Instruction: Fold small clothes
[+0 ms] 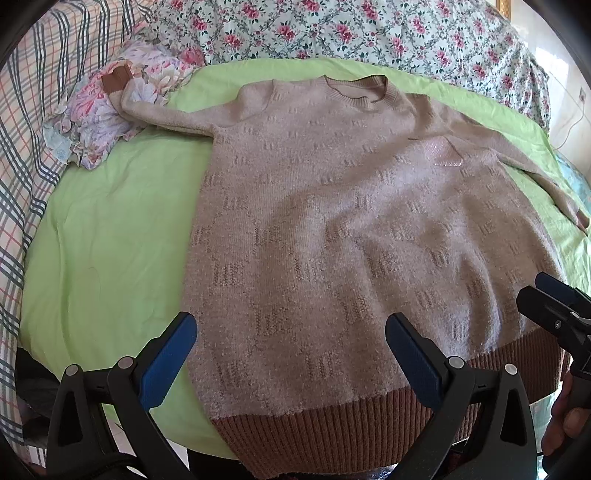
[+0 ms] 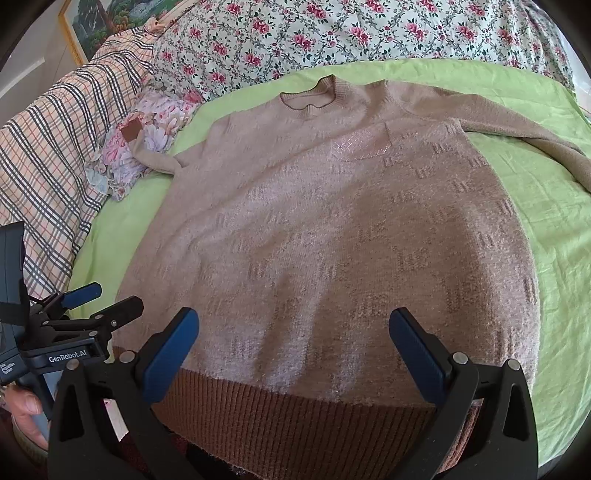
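Note:
A beige knit sweater (image 1: 351,229) with a brown ribbed hem (image 1: 325,428) lies flat, front up, on a light green sheet (image 1: 110,229); its neck points away from me. It also shows in the right wrist view (image 2: 332,240). Its left sleeve reaches onto a floral cloth, its right sleeve (image 2: 535,136) lies spread to the right. My left gripper (image 1: 291,332) is open and empty above the hem's left part. My right gripper (image 2: 293,328) is open and empty above the hem's middle. Each gripper shows at the edge of the other's view.
A small floral cloth (image 1: 110,110) lies at the sheet's far left, under the brown sleeve cuff (image 1: 116,79). A plaid blanket (image 2: 55,147) lies to the left and a flowered quilt (image 2: 332,33) behind. A framed picture (image 2: 88,22) hangs at the far left.

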`<state>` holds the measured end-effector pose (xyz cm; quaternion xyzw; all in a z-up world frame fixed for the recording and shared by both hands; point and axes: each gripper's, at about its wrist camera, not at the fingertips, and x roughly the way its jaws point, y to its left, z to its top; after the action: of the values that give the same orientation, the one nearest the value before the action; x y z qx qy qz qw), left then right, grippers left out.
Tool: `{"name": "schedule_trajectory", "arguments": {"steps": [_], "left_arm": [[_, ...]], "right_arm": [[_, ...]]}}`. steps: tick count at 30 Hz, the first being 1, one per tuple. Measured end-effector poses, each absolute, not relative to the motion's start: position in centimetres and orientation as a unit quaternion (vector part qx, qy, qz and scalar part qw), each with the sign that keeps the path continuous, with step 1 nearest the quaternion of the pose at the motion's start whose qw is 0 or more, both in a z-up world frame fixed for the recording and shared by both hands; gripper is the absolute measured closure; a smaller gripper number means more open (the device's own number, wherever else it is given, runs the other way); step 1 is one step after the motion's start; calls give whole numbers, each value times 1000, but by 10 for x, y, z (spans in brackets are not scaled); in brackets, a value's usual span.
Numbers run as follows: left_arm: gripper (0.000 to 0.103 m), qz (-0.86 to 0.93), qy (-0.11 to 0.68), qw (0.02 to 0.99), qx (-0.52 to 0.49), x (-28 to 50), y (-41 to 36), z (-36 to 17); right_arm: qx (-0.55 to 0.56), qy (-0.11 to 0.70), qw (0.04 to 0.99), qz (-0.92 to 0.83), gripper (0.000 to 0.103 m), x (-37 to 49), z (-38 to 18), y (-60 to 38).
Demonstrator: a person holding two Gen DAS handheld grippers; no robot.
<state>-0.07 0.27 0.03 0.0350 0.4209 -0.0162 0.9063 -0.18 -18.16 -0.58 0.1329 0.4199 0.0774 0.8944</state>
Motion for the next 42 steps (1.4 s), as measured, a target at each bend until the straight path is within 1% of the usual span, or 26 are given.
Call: {"name": "schedule_trajectory", "arguments": {"steps": [7,19,23,27,33,37,42], "left_arm": [[1,-20,442,896,35,3,2,-2],[1,-29,441,897,30,25,4,0],[1,-31,442,896,26,37,4,2],[1,-30,444,895,22,48,3,3],[1,-36,450,892,18,63,-1,5],[1,-39,461,886,20,71,-8,2],[1,-38,473,880,24,82,-16,-3]], "right_arm": [[124,406,902,76,0,-2,-6,-182],[166,388,904,65,0,7,-5,-208],[173,394,902,43,1,10,-2,-229],[201,389,899,20,6,14,3,-264],[217,358,907,-49,12,20,28,-345],[245,323,908,-108,18,31,53,-423],[306,306,889,-153,24,59,68,-507]]}}
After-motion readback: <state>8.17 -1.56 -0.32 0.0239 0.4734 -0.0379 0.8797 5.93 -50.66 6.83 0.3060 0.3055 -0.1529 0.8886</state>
